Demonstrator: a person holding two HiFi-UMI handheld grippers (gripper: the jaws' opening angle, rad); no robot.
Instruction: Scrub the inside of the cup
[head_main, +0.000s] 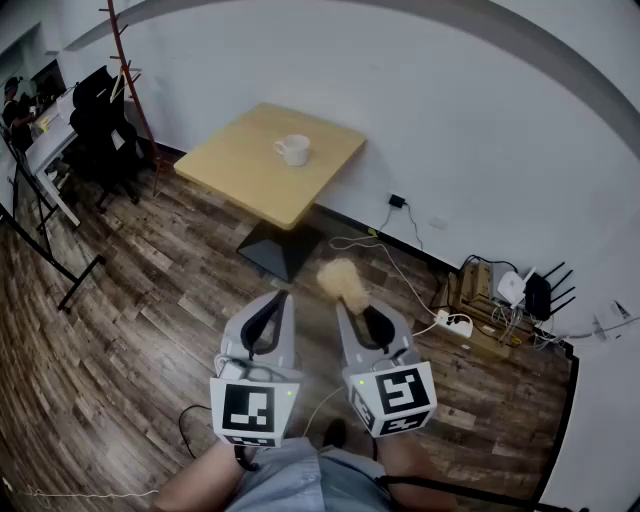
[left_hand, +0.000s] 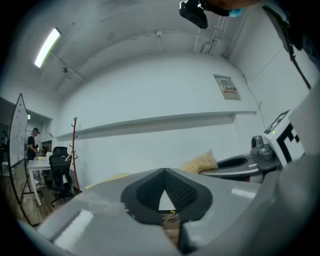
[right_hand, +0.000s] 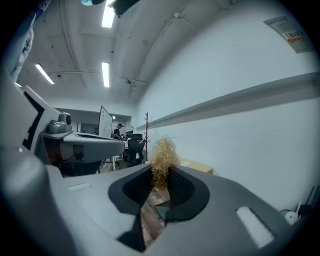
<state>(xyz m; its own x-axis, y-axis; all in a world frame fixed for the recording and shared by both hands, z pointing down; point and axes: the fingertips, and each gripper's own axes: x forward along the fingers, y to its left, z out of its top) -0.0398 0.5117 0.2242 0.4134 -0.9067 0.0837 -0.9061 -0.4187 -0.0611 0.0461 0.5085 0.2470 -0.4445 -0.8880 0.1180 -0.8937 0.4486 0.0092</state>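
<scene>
The right hand-held gripper (head_main: 345, 305) is clamped on a straw-coloured fibrous scrubber (head_main: 340, 277), whose tuft sticks out past the jaw tips toward the middle of the head view. The left hand-held gripper (head_main: 280, 298), just beside it, has its jaws together with nothing between them. Both hang over the dark wood-plank floor (head_main: 130, 330) in the lower half of the frame.

The white ceramic cup with a handle (head_main: 293, 149) stands upright on the light wooden square tabletop (head_main: 235, 155) in the upper middle of the frame, well apart from both grippers. This looks like the approach, with no scrubbing begun. The next move calls for carrying both tools over to the tabletop. The left jaws would probably need to part and steady the cup, and the scrubber would have to come down from its near-level pose into the cup's mouth.

Only the head view shows the cup and the gap to it. The right gripper view settles the grip instead: the right hand-held gripper (right_hand: 161, 172) pinches the scrubber (right_hand: 162, 155) at its base, with a sliver of tabletop (right_hand: 197, 168) beyond. The left gripper view shows the left hand-held gripper (left_hand: 164, 171) closed to a point, and the scrubber (left_hand: 200, 162) to its right. I cannot make out the cup in it.
</scene>
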